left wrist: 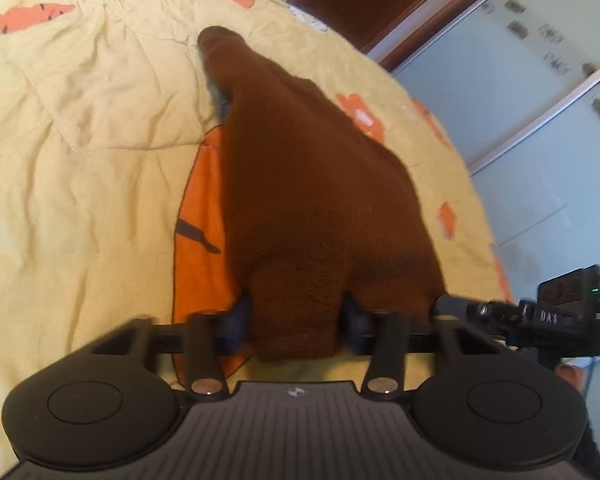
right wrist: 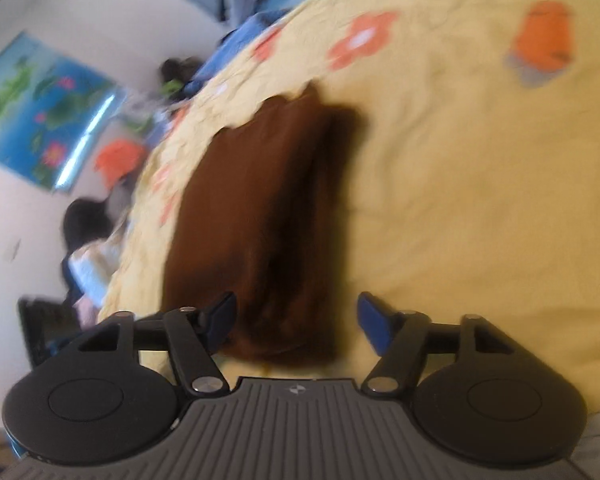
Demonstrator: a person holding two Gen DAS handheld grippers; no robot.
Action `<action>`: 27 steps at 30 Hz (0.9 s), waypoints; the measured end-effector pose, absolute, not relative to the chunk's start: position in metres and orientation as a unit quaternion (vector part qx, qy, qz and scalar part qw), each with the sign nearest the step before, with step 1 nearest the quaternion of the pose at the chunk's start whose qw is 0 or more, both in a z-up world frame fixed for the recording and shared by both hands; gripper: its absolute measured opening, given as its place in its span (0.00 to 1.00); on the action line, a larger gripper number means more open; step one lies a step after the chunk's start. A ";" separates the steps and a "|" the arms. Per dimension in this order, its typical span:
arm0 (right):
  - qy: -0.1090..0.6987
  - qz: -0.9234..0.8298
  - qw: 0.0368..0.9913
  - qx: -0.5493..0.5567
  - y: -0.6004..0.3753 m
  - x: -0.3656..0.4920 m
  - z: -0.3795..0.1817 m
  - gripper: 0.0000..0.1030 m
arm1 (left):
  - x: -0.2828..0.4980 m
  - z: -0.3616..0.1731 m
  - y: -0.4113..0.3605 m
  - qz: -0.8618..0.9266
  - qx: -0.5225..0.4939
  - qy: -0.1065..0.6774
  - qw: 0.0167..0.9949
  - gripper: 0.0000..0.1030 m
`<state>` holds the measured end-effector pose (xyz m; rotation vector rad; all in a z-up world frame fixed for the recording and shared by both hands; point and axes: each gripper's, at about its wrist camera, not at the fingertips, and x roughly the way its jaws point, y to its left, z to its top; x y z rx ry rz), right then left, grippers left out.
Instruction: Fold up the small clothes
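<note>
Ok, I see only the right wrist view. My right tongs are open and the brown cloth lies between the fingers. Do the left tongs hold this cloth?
Observer: Yes. In the left wrist view the left tongs have the brown cloth bunched between their fingers.
Operator: And what shape does the cloth have from that side?
Observer: It narrows away from the tongs to a rounded tip that rests on the yellow bedcover.
Operator: Is something under it there?
Observer: A big orange patch printed on the bedcover shows along the cloth's left edge and is partly covered by it.
</note>
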<state>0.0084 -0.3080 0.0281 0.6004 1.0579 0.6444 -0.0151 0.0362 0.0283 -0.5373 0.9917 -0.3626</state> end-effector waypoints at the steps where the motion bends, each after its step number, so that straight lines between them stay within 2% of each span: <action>1: 0.497 0.306 0.767 0.266 -0.298 0.008 0.027 0.40 | -0.015 0.030 0.036 -0.165 -0.250 0.472 0.829 0.22; 2: 0.505 0.311 0.768 0.242 -0.288 0.006 0.026 0.23 | -0.017 0.034 0.037 -0.161 -0.246 0.474 0.830 0.18; 7: 0.470 0.335 0.801 0.157 -0.275 -0.023 0.050 0.20 | -0.032 0.042 0.048 -0.159 -0.191 0.479 0.842 0.17; 10: 0.479 0.326 0.796 0.173 -0.277 -0.025 0.031 0.20 | -0.038 0.038 0.046 -0.153 -0.182 0.473 0.849 0.21; 11: 0.483 0.322 0.791 0.193 -0.281 -0.022 0.031 0.26 | -0.042 0.044 0.046 -0.158 -0.178 0.470 0.850 0.27; 12: 0.487 0.322 0.785 0.206 -0.284 -0.021 0.034 0.39 | -0.048 0.051 0.047 -0.161 -0.169 0.464 0.855 0.28; 13: 0.486 0.321 0.785 0.213 -0.286 -0.020 0.040 0.47 | -0.055 0.061 0.047 -0.161 -0.154 0.448 0.866 0.28; 14: 0.471 0.322 0.792 0.219 -0.291 -0.019 0.048 0.64 | -0.064 0.072 0.047 -0.160 -0.133 0.427 0.880 0.29; 15: 0.447 0.317 0.806 0.223 -0.296 -0.018 0.058 0.74 | -0.069 0.082 0.044 -0.154 -0.110 0.407 0.894 0.32; 16: 0.423 0.309 0.820 0.229 -0.299 -0.012 0.066 0.75 | -0.071 0.089 0.038 -0.145 -0.090 0.390 0.905 0.46; 17: 0.405 0.301 0.830 0.237 -0.303 -0.005 0.073 0.75 | -0.069 0.094 0.030 -0.136 -0.073 0.377 0.913 0.64; 18: 0.395 0.287 0.838 0.243 -0.304 0.008 0.076 0.75 | -0.066 0.096 0.019 -0.131 -0.056 0.365 0.920 0.68; 20: 0.395 0.260 0.846 0.245 -0.296 0.038 0.075 0.75 | -0.053 0.093 -0.008 -0.133 -0.018 0.356 0.925 0.69; 23: 0.428 0.214 0.843 0.245 -0.275 0.085 0.058 0.68 | -0.035 0.075 -0.046 -0.154 0.042 0.361 0.919 0.69; 25: 0.439 0.201 0.852 0.204 -0.258 0.101 0.046 0.41 | -0.024 0.051 -0.059 -0.145 0.080 0.387 0.907 0.68; 26: 0.439 0.193 0.863 0.158 -0.249 0.100 0.040 0.23 | -0.026 0.044 -0.060 -0.141 0.091 0.379 0.910 0.70; 27: 0.419 0.202 0.876 0.130 -0.247 0.096 0.037 0.21 | -0.031 0.043 -0.061 -0.145 0.102 0.364 0.914 0.70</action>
